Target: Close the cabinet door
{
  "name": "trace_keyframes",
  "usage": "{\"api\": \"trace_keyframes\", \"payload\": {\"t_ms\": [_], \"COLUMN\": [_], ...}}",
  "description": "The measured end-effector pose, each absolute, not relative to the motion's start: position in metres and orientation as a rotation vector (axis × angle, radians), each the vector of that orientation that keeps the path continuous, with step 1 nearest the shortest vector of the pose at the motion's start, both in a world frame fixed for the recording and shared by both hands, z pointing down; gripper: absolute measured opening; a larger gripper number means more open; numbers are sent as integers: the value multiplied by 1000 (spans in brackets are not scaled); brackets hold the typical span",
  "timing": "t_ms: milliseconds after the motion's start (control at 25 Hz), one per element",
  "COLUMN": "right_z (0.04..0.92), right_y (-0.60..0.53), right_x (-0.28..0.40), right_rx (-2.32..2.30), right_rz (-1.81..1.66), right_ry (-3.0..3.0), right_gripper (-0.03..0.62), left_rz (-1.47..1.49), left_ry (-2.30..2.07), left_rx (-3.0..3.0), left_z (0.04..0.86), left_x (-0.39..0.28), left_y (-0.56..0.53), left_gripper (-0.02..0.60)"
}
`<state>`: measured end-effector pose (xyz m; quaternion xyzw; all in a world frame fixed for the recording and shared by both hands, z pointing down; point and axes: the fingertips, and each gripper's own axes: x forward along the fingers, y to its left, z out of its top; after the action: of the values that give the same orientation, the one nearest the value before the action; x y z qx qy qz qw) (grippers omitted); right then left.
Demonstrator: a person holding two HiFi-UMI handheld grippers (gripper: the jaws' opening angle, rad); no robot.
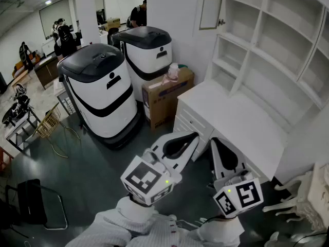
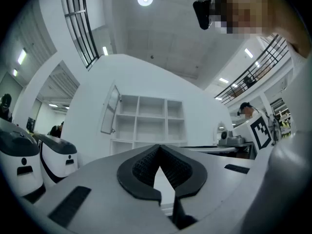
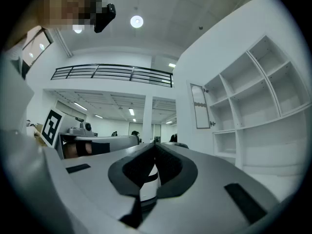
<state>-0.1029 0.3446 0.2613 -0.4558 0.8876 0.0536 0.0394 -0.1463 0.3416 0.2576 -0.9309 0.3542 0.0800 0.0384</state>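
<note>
1. Raising one pair of tongs to the cabinet door (image 1: pixel 212 6) appears to be the step in hand. The door stands swung open at the upper centre of the head view, well apart from both tongs, so it has not yet begun to close.
2. Check the tongs. The left tongs (image 1: pixel 187 140) have their tips together and hold nothing. The right tongs (image 1: pixel 216 143) are likewise closed and empty.
3. Keep the chosen tongs closed, because joined tips give one firm pushing point.
4. Set that point on the door's face near the small knob (image 1: pixel 221 21). The views do not make clear which edge carries the hinges, so confirm this before pushing.
5. Push slowly and follow the swing. So light a door probably rebounds if struck.
6. Identify the door as a narrow, upright white frame around a pane, glass or mirror. It hangs at the upper left corner of the white shelving (image 1: pixel 267 45), whose compartments are all open-fronted.
</note>
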Motion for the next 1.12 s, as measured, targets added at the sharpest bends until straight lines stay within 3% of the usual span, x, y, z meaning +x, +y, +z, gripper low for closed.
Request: {"api": "trace_keyframes", "payload": {"t_ms": [1120], "right_z": [291], "right_y": [321], "right_x": [-58], "right_rx": [-1393], "right_rz": [105], "right_ry": [2734], "right_gripper": [12], "left_rz": [172], "left_ry": [1185], "left_rx": [-2830], "left_z": [288], "left_x": [-116], "left_y": [317], "left_gripper": [9]}}
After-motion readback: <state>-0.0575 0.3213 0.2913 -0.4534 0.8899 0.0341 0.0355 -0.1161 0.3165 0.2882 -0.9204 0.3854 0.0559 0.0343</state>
